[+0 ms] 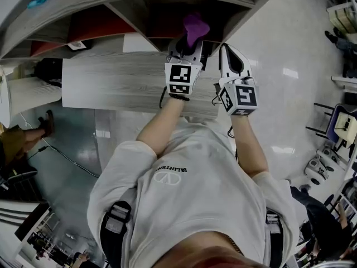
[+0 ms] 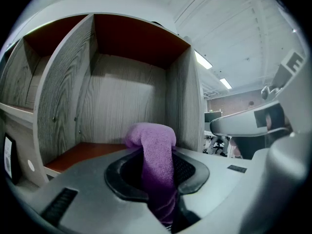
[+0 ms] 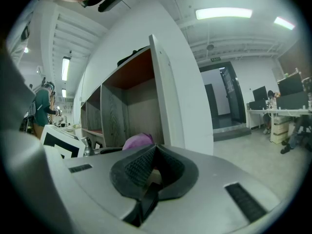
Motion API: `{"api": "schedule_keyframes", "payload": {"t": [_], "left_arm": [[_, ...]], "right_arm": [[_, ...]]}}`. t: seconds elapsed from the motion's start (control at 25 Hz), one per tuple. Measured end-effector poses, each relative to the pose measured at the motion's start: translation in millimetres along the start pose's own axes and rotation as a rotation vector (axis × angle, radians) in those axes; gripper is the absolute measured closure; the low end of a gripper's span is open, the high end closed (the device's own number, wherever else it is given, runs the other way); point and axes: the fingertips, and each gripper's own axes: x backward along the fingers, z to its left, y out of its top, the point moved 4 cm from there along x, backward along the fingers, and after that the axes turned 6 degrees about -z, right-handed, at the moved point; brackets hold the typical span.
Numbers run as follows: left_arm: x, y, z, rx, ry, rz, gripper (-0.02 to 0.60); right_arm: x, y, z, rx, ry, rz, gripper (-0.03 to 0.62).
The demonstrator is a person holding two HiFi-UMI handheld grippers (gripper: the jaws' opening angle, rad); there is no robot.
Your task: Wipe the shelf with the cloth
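Note:
A purple cloth (image 1: 194,28) sticks out of my left gripper (image 1: 188,44), which is shut on it at the mouth of a shelf compartment. In the left gripper view the cloth (image 2: 155,156) hangs folded between the jaws, facing a cubby (image 2: 122,101) with grey wood walls and a red-brown floor. My right gripper (image 1: 231,60) hovers just right of the left one, outside the shelf's end panel (image 3: 175,96), shut with nothing between its jaws. From the right gripper view, the cloth (image 3: 138,141) peeks up at the left.
The shelf unit (image 1: 111,15) has several cubbies side by side; a grey wood top (image 1: 117,82) lies below them. Shiny floor (image 1: 279,66) spreads to the right. Chairs and desks (image 1: 334,133) stand at the far right; a person (image 3: 43,104) stands far left.

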Motion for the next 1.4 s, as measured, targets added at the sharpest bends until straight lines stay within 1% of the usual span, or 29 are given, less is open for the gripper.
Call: {"api": "schedule_keyframes", "payload": {"t": [0.6, 0.8, 1.08, 1.4], "left_arm": [[-11.8, 4.4, -32.7, 0.000, -0.017, -0.004, 0.479], [-15.1, 6.4, -47.7, -0.005, -0.034, 0.000, 0.479], [-18.6, 3.0, -49.5, -0.003, -0.056, 0.007, 0.479], [-19.7, 5.0, -55.3, -0.024, -0.076, 0.017, 0.479]], "right_arm": [[13.2, 0.9, -23.0, -0.008, -0.005, -0.005, 0.594], [19.1, 4.8, -30.1, -0.009, -0.008, -0.014, 0.593], [16.0, 3.8, -28.5, -0.008, -0.010, -0.016, 0.594], [18.2, 7.7, -30.3, -0.006, -0.007, -0.024, 0.594]]}}
